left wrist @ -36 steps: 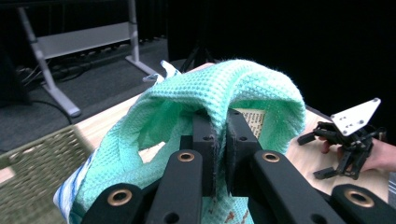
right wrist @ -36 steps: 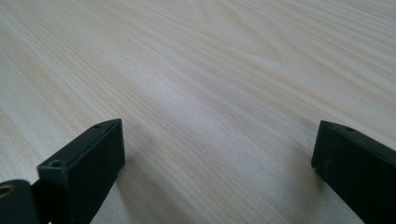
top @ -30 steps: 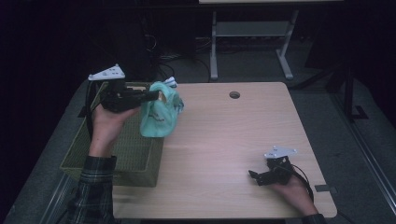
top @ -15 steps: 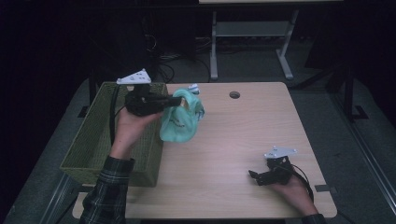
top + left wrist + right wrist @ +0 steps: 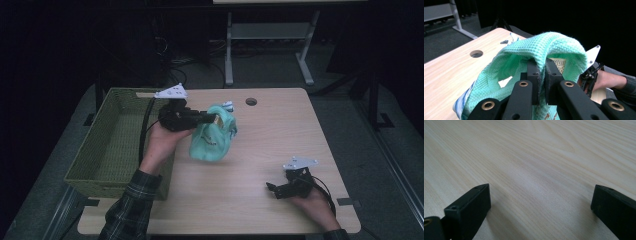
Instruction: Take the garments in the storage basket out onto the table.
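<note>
A mint-green waffle-knit cloth (image 5: 214, 137) hangs above the wooden table (image 5: 260, 125), just right of the basket. My left gripper (image 5: 216, 119) is shut on a fold of it; in the left gripper view the cloth (image 5: 554, 47) drapes over the two closed fingertips (image 5: 534, 72), with a printed label showing behind them. My right gripper (image 5: 272, 189) rests low at the table's front right, held by a hand. In the right gripper view its jaws stand wide apart over bare wood (image 5: 541, 170), so my right gripper (image 5: 541, 202) is open with nothing between the fingers.
An olive woven basket (image 5: 95, 165) stands at the table's left edge. A round cable hole (image 5: 251, 101) sits near the far edge. Beyond the table a white desk frame (image 5: 270, 35) stands on dark floor.
My left hand has carried the cloth rightward and lower, from over the basket's far corner out over the table. The right hand has stayed put.
</note>
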